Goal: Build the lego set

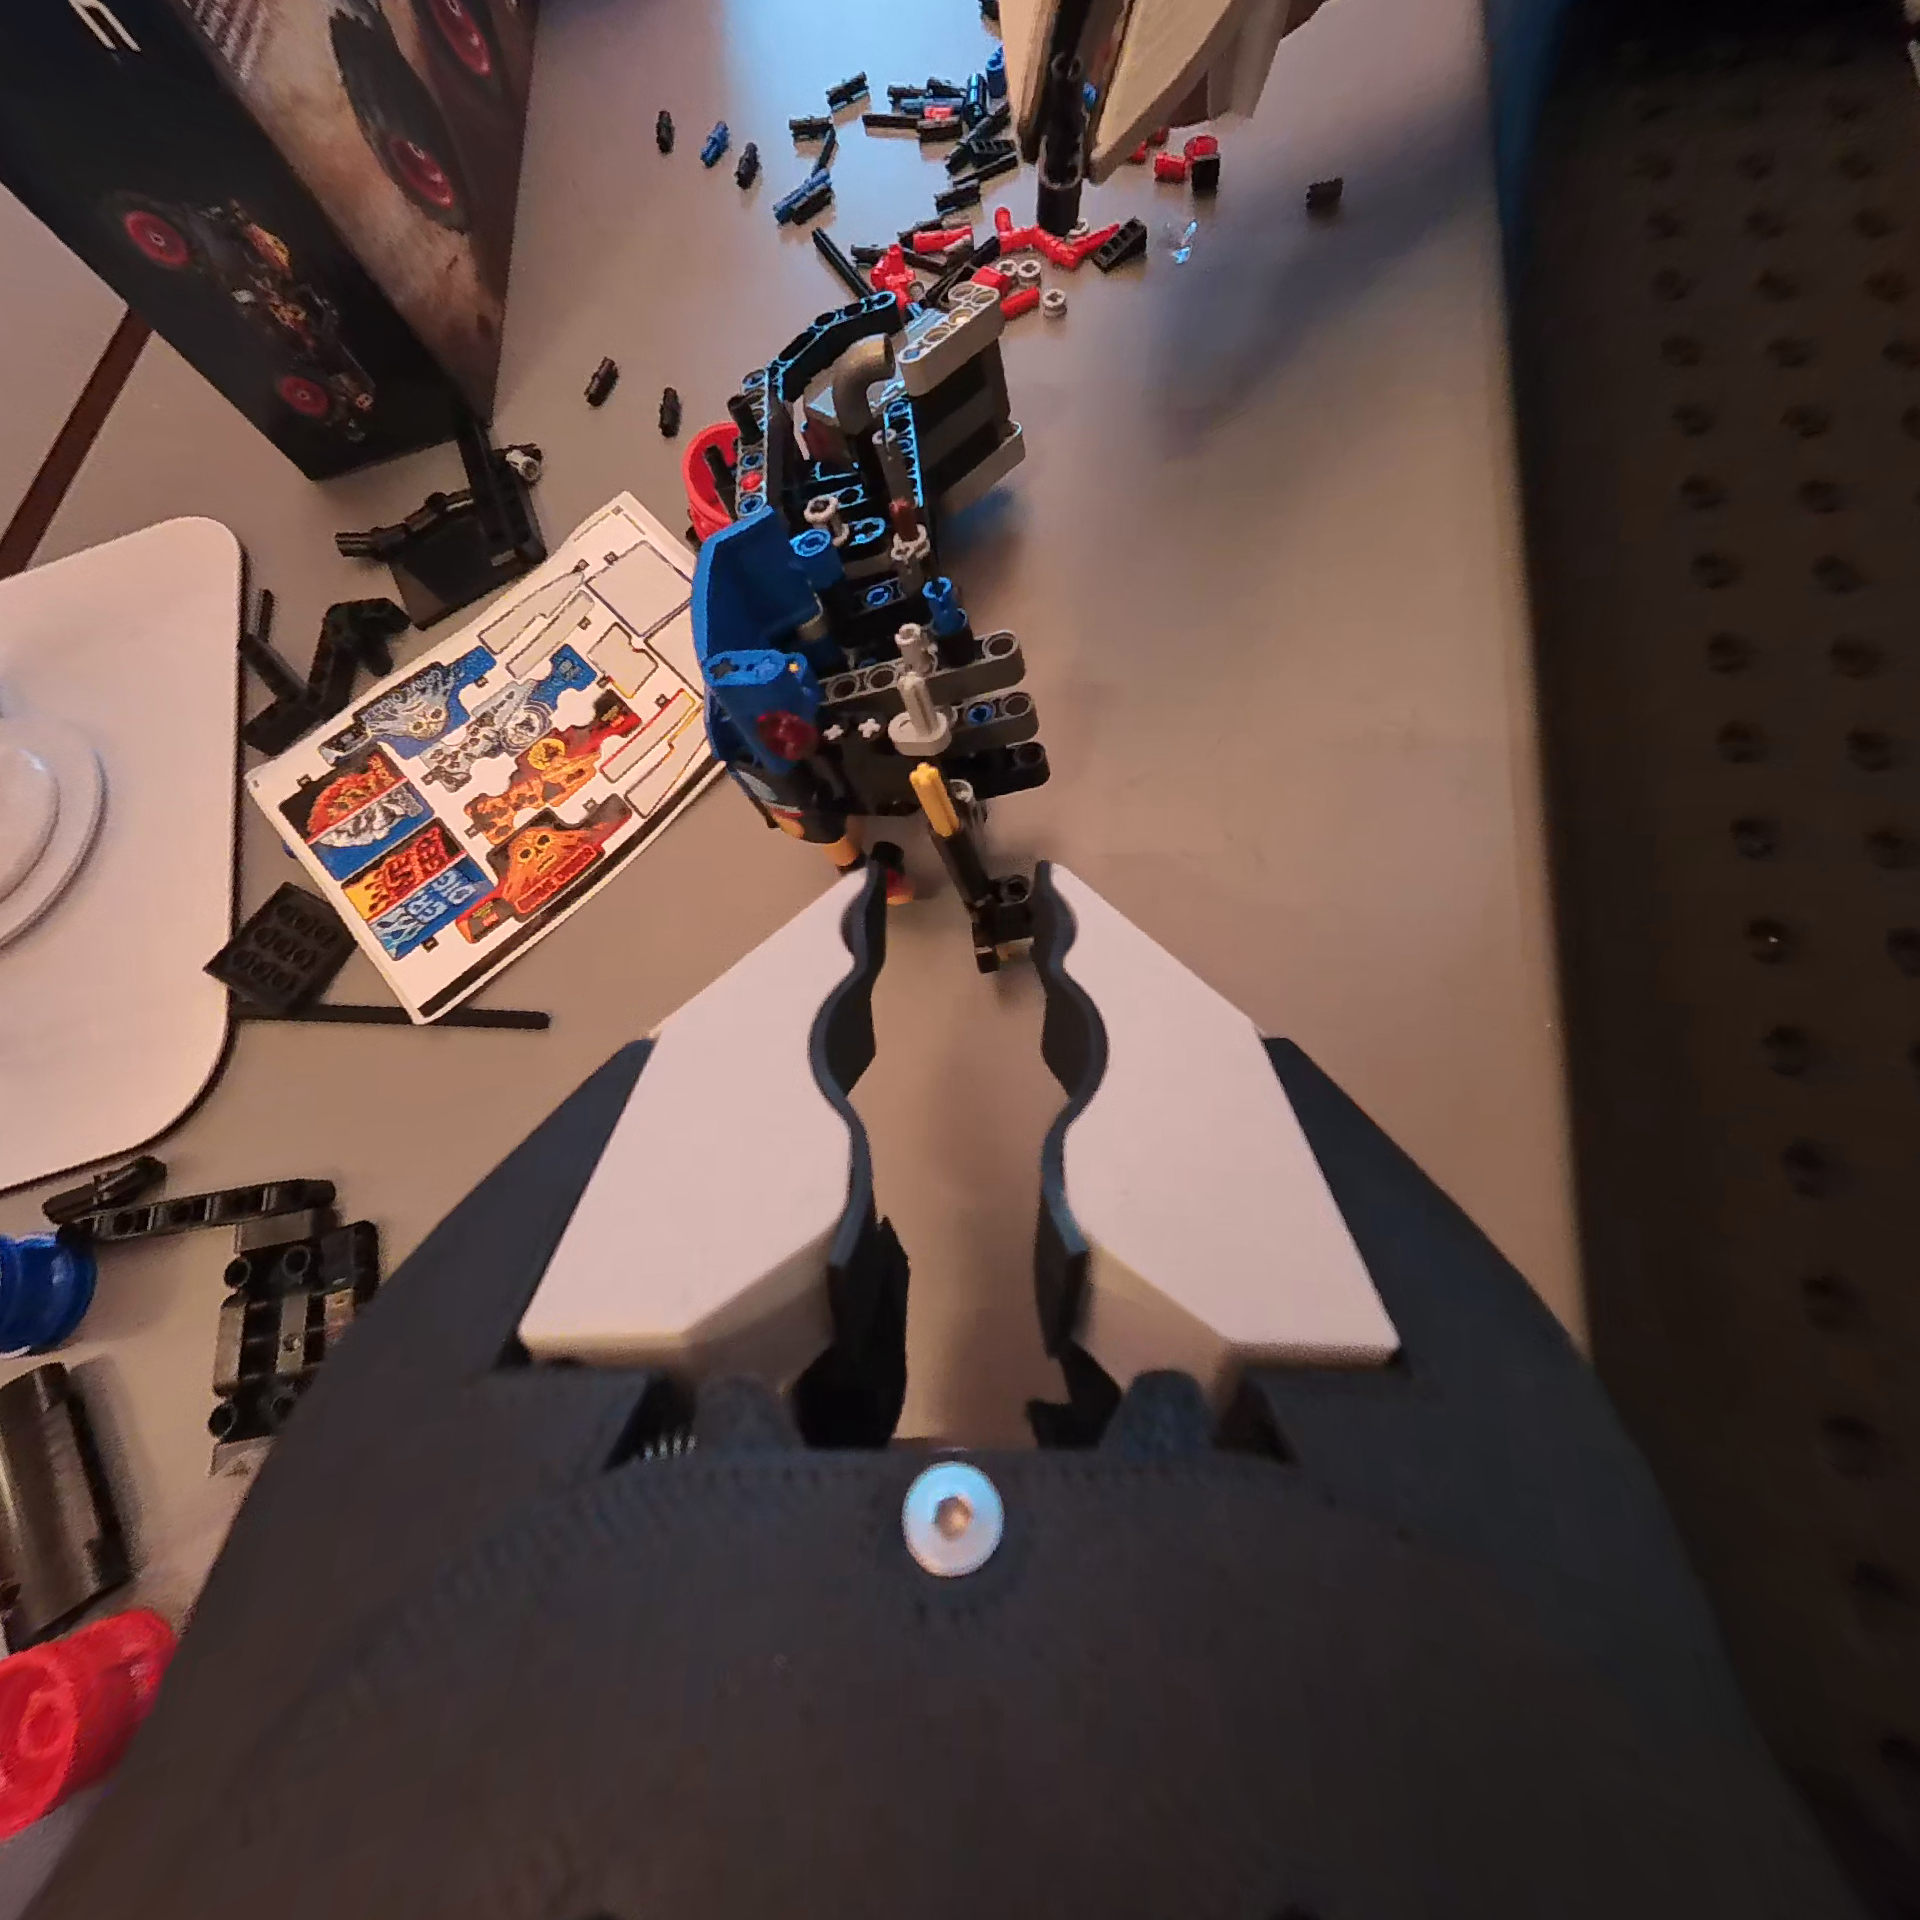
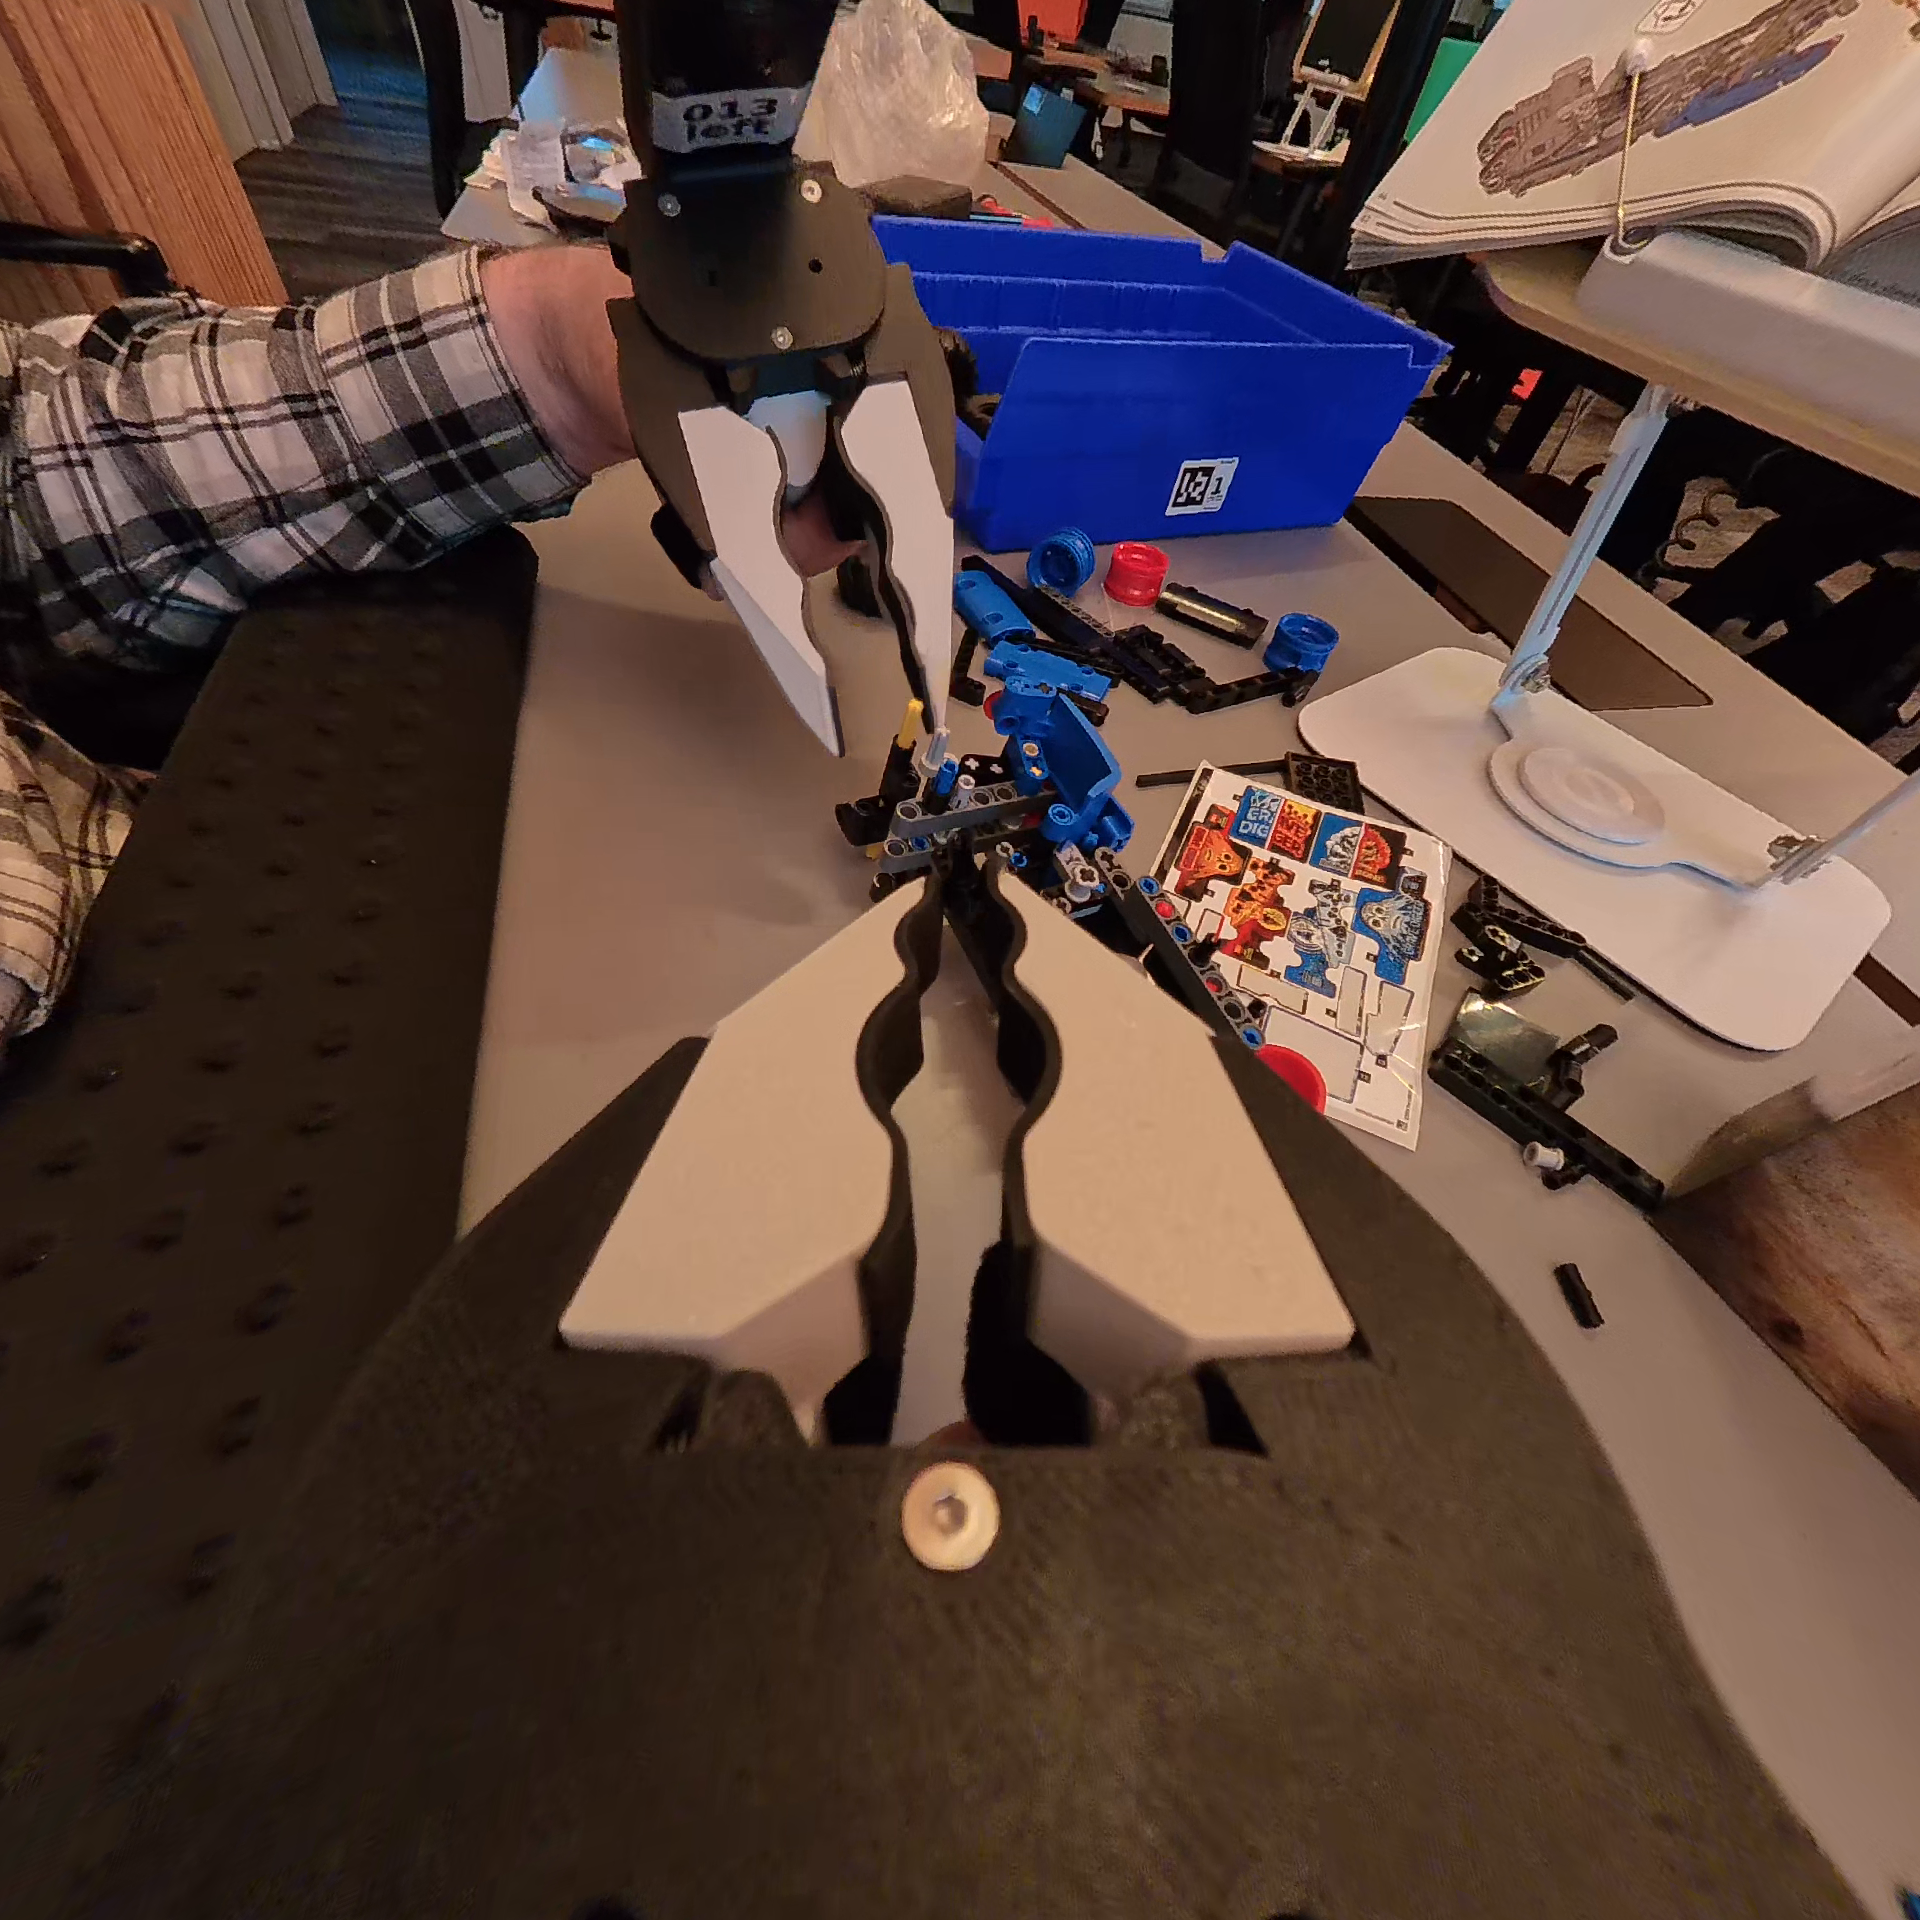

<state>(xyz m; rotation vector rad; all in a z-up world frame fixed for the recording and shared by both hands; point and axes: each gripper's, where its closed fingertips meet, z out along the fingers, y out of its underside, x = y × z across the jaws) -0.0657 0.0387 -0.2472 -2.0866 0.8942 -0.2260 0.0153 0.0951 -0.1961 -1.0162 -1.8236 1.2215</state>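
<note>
The part-built lego model (image 1: 862, 623), blue, black and grey, lies on the grey table (image 1: 1247, 623); it also shows in the right wrist view (image 2: 1029, 800). My left gripper (image 1: 956, 881) is open, its tips on either side of a black and yellow piece (image 1: 982, 904) sticking out of the model's near end. In the right wrist view the left gripper (image 2: 885, 732) hangs over the model from above. My right gripper (image 2: 964, 888) is shut on a black piece (image 2: 971, 935) just in front of the model; it shows at the top of the left wrist view (image 1: 1065, 156).
A sticker sheet (image 2: 1309, 914) lies beside the model. A blue bin (image 2: 1143, 395), a white stand base (image 2: 1590, 831), an open instruction book (image 2: 1662, 125), the set's box (image 1: 260, 208), loose pieces (image 1: 966, 229) and wheel hubs (image 2: 1136, 571) surround it. A black foam mat (image 2: 260, 935) borders the table. Left tips to right tips: about 12 centimeters.
</note>
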